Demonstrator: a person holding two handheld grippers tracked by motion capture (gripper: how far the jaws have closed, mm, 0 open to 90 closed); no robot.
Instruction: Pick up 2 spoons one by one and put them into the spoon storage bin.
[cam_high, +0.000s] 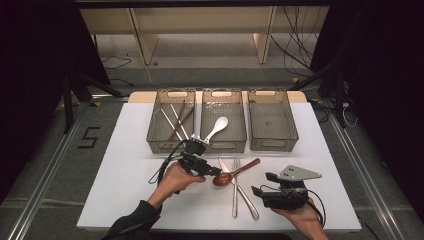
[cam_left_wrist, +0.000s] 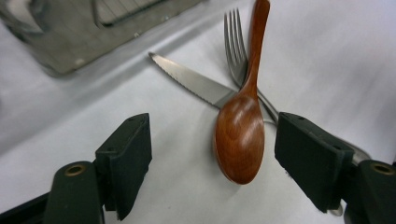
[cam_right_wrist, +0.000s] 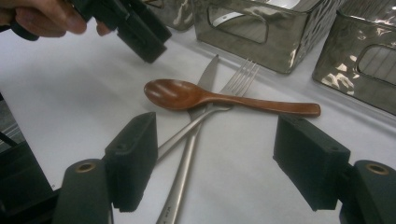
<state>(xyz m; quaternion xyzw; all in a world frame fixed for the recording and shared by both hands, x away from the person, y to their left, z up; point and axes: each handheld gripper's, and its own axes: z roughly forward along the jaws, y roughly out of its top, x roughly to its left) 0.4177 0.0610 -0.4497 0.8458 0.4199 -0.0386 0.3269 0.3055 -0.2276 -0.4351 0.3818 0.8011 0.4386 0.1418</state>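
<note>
left gripper view puts my left gripper just over the white table, its jaws standing apart with the glossy brown wooden spoon between them and neither pad touching it. the spoon's bowl sits nearest me, closer to the right-hand pad, and its handle runs straight away from the gripper, so the long axis lies along my line of reach, not across the jaws. it rests on a serrated steel knife and a steel fork crossed beneath it. i judge the grab needs the bowl centred first.

my right gripper waits open and empty at the near right, farther from the spoon than the left one.

beyond, three grey mesh trays stand in a row: the left tray holds chopsticks, the middle tray a white ceramic spoon, and the right tray looks empty.
</note>
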